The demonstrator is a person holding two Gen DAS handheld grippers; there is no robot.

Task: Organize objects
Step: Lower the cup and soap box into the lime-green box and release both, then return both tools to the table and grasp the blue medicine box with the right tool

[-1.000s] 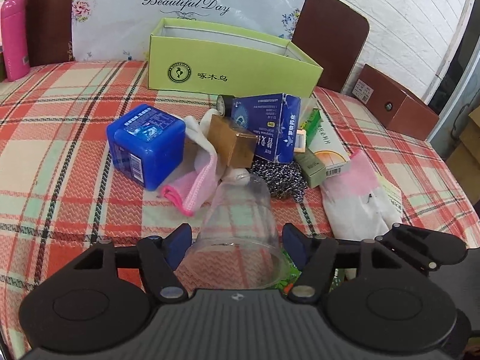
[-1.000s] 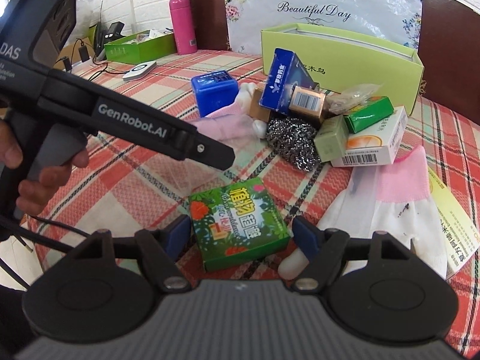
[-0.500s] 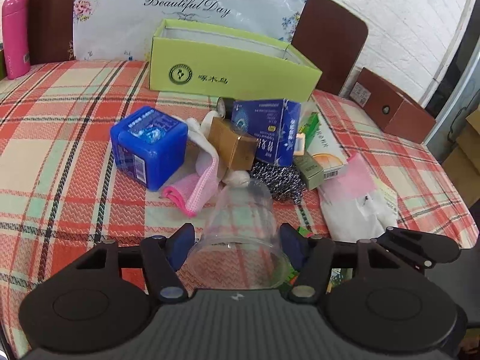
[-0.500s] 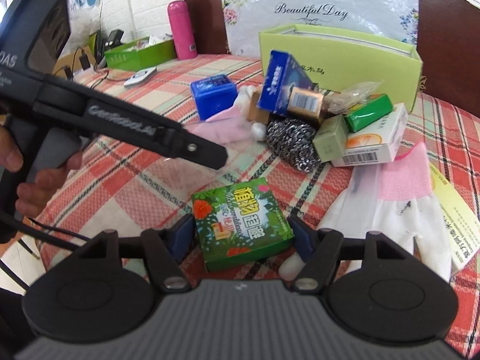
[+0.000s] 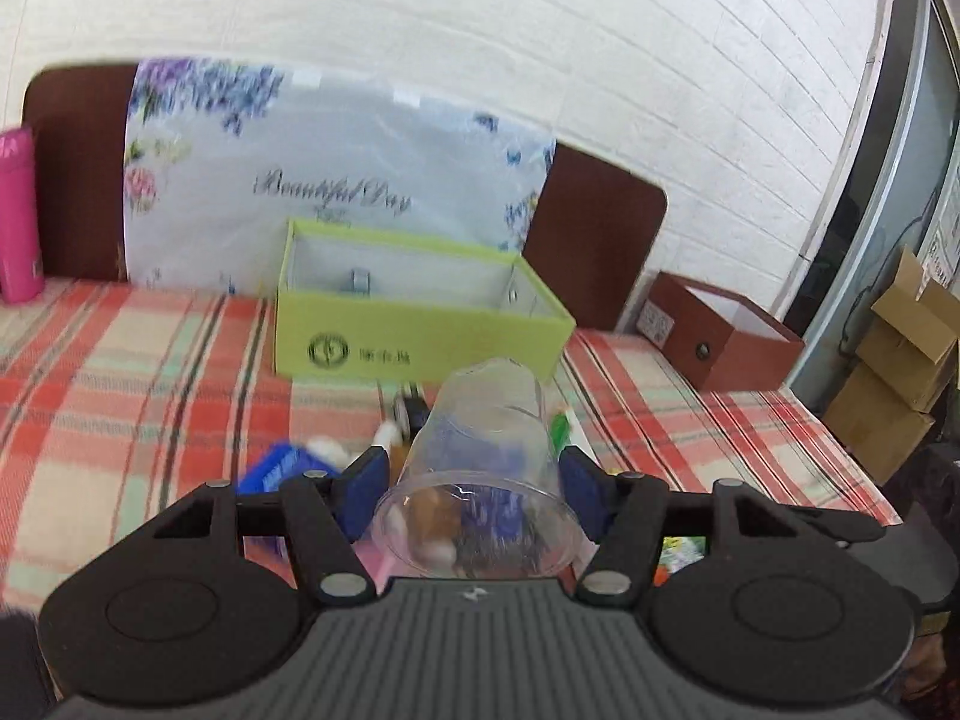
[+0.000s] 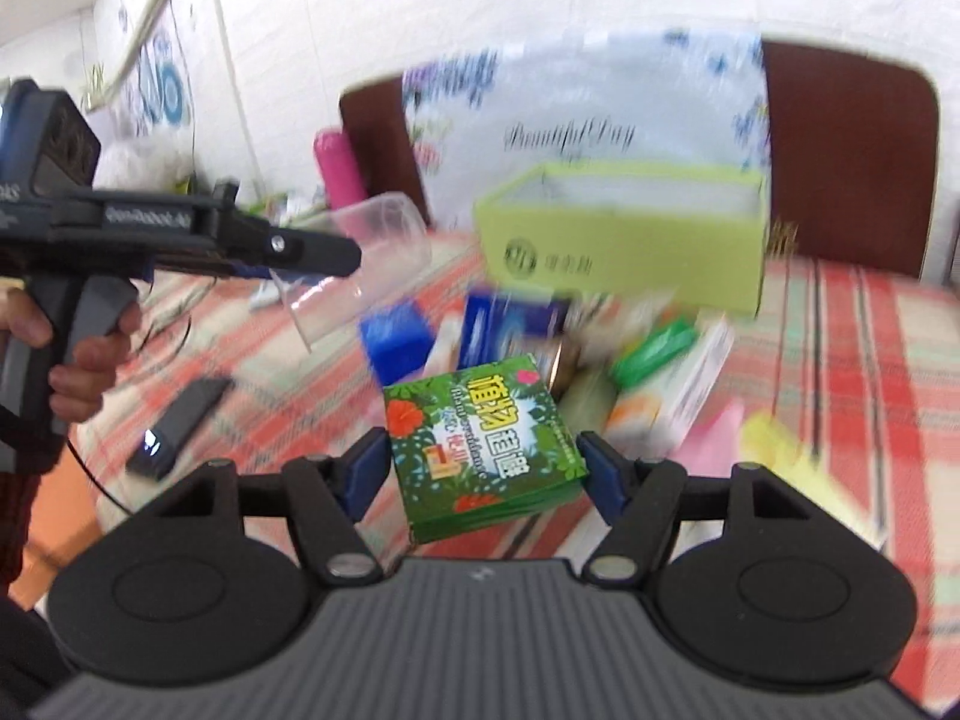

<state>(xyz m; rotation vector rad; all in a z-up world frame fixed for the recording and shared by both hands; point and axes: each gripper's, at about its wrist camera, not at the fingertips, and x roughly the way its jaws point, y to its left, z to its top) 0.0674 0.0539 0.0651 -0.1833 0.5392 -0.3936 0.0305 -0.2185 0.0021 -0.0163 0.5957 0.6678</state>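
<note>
My left gripper is shut on a clear plastic cup, which lies on its side with its mouth toward the camera, raised above the table. My right gripper is shut on a flat green pack with flowers and yellow print, also lifted. In the right wrist view the left gripper hangs at the left with the cup in it, a hand on its grip. An open yellow-green box stands beyond, its inside white; it shows as the yellow-green box too.
On the plaid tablecloth lies a blurred pile: a blue cube, a blue carton, a green packet, a pink glove. A dark flat device lies left. A brown box, pink bottle and floral bag stand behind.
Both grippers have risen from the table, the left with the cup and the right with the green pack. Both views have tilted up toward the yellow-green box.
</note>
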